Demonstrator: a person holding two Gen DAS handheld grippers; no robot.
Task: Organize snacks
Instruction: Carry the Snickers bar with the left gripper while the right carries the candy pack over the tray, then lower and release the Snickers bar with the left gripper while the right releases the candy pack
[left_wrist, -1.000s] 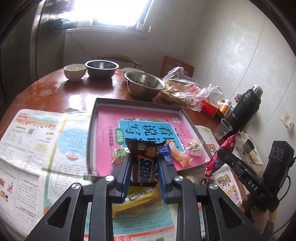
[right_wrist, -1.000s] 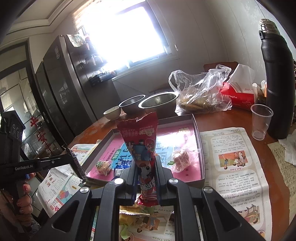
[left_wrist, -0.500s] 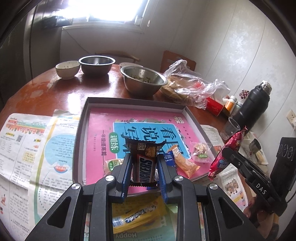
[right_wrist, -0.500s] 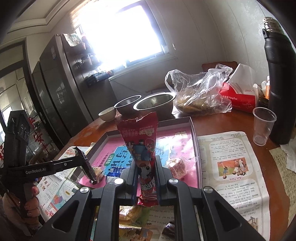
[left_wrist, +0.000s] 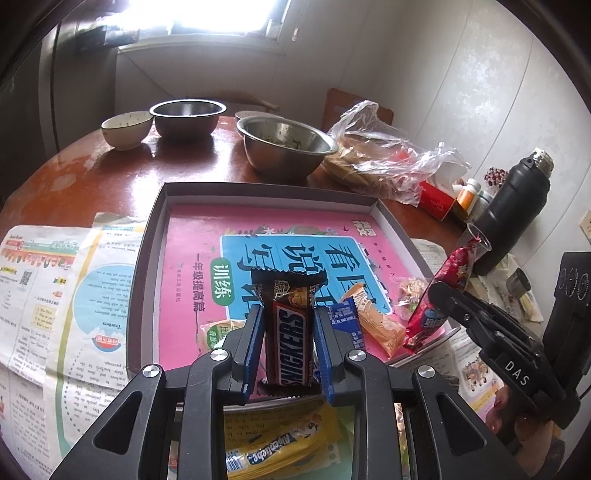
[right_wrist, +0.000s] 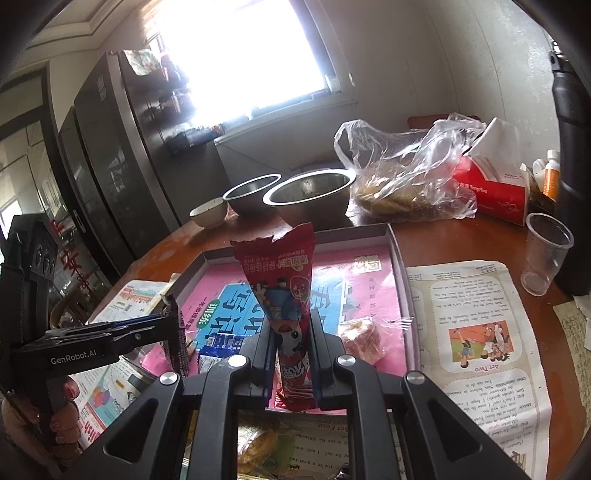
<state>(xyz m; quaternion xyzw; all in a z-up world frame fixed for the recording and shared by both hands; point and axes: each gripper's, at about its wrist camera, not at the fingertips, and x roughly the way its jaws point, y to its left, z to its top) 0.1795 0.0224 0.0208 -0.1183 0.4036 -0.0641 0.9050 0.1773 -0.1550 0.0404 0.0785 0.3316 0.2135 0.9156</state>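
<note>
Both tongs nearer tray (left_wrist: 155, 236) | Snickers bar (left_wrist: 289, 336), red packet (right_wrist: 291, 314) (gripped)

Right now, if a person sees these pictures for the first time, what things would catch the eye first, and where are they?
First comes the Snickers bar, clamped upright in the left gripper at the near edge of the shallow box. Next, the red snack packet, pinched upright in the right gripper over the same box. The bright pink book cover lining the box holds a few small snacks near its front.
</note>
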